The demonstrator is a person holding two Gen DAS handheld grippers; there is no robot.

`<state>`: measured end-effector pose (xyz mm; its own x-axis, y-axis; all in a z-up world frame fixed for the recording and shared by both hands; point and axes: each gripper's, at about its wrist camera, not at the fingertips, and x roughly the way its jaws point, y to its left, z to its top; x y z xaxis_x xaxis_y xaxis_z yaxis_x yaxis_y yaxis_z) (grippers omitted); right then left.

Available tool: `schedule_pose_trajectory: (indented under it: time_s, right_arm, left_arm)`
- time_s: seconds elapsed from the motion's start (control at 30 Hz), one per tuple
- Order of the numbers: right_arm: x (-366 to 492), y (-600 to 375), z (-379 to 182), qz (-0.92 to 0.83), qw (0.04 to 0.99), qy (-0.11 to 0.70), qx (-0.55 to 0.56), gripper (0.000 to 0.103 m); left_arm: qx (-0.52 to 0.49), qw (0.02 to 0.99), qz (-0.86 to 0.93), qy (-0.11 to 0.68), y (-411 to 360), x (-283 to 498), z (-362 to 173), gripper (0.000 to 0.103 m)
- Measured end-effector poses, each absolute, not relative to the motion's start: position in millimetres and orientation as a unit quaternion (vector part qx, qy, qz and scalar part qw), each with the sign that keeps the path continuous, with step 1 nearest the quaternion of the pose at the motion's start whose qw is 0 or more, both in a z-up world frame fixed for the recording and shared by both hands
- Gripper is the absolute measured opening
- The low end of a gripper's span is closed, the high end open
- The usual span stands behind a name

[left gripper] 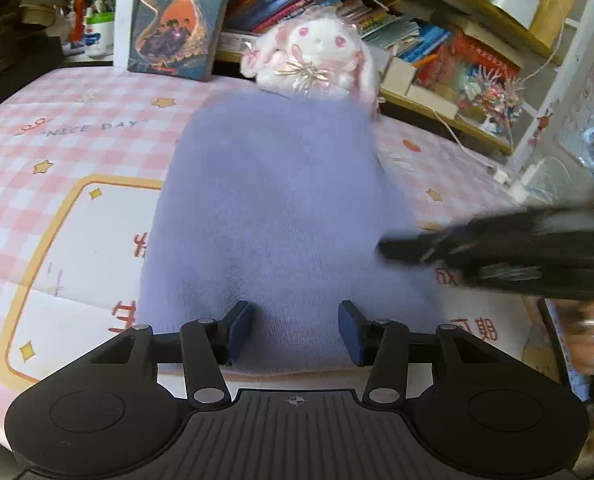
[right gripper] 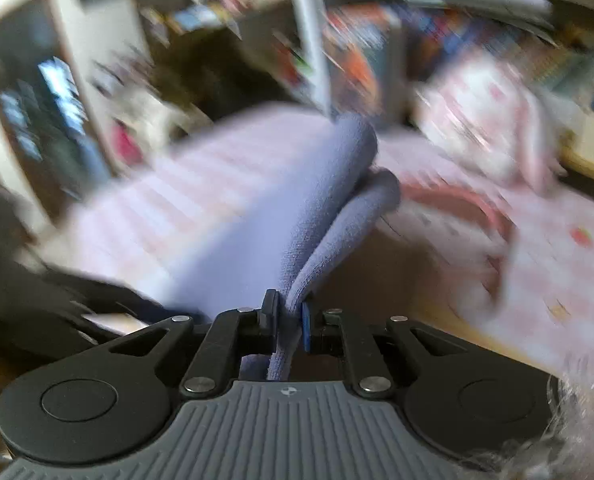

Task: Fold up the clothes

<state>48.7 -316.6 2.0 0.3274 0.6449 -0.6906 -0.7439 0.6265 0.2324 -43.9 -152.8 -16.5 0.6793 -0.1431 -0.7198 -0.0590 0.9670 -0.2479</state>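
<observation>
A lavender knit garment (left gripper: 273, 208) lies spread lengthwise on the pink checked table cover (left gripper: 77, 144). My left gripper (left gripper: 295, 332) hovers open over its near edge, the blue pads (left gripper: 239, 330) apart with cloth below them and nothing pinched. From the right, my right gripper (left gripper: 477, 248) shows as a dark blur at the garment's right edge. In the right wrist view the right gripper (right gripper: 287, 320) is shut on a fold of the garment (right gripper: 297, 208), which rises from the jaws in two thick layers. That view is motion-blurred.
A white and pink plush rabbit (left gripper: 313, 60) sits at the garment's far end, beside an upright boxed book (left gripper: 177, 20). Shelves of books (left gripper: 437, 40) line the back and right. A white plug and cable (left gripper: 501, 176) lie at the right. A person's hand (left gripper: 593, 340) holds the right gripper.
</observation>
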Motion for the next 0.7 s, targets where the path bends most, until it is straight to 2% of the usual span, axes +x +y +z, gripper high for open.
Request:
schedule_pose_trajectory:
  time_s: [0.07,0.13,0.17,0.2,0.23,0.33,0.37,0.4,0.43,0.47,0.57,0.6,0.7]
  right_arm:
    - [69,-321,-16,0.4,0.799,0.449,-0.02,0.017]
    - [81,-327,-16,0.401,0.787,0.468,0.031,0.026]
    - [85,-329,-16,0.403,0.783,0.471,0.051,0.039]
    - [89,-331,-15,0.405,0.782,0.47,0.067,0.046]
    - [92,-332,-15,0.405,0.781,0.469,0.082,0.046]
    - [98,-332,-14,0.394,0.785,0.468,0.1,0.046]
    - [96,-332,-11,0.394,0.79,0.46,0.096,0.041]
    - [95,-331,-9,0.394,0.795,0.452,0.091,0.025]
    - [94,-331,-7,0.393,0.8,0.445,0.086,0.016]
    - [93,-330,-4,0.393,0.805,0.437,0.081,0.013]
    - [72,-327,13,0.426,0.828,0.362,0.032,0.011]
    - [71,-324,13,0.423,0.832,0.359,0.017,0.011]
    - [90,-321,-19,0.376,0.819,0.434,0.015,0.012]
  left_arm:
    - [-0.122,0.908,-0.024,0.4,-153,-45,-16,0.05]
    - [-0.122,0.909,-0.025,0.397,-151,-47,-13,0.05]
    - [-0.123,0.913,-0.021,0.389,-151,-49,-10,0.05]
    - [-0.123,0.917,-0.016,0.38,-150,-51,-6,0.05]
    - [-0.125,0.921,-0.013,0.369,-148,-52,-2,0.05]
    - [-0.131,0.929,-0.003,0.347,-142,-53,4,0.049]
    - [-0.128,0.928,0.001,0.35,-142,-50,2,0.049]
    - [-0.126,0.925,0.001,0.359,-141,-48,-1,0.049]
    - [-0.124,0.923,0.001,0.364,-142,-47,-4,0.049]
    - [-0.122,0.922,0.002,0.368,-142,-46,-8,0.049]
    - [-0.129,0.918,0.002,0.375,-140,-44,-14,0.049]
    - [-0.133,0.917,0.0,0.377,-140,-43,-15,0.049]
    - [-0.132,0.916,-0.001,0.379,-142,-43,-15,0.049]
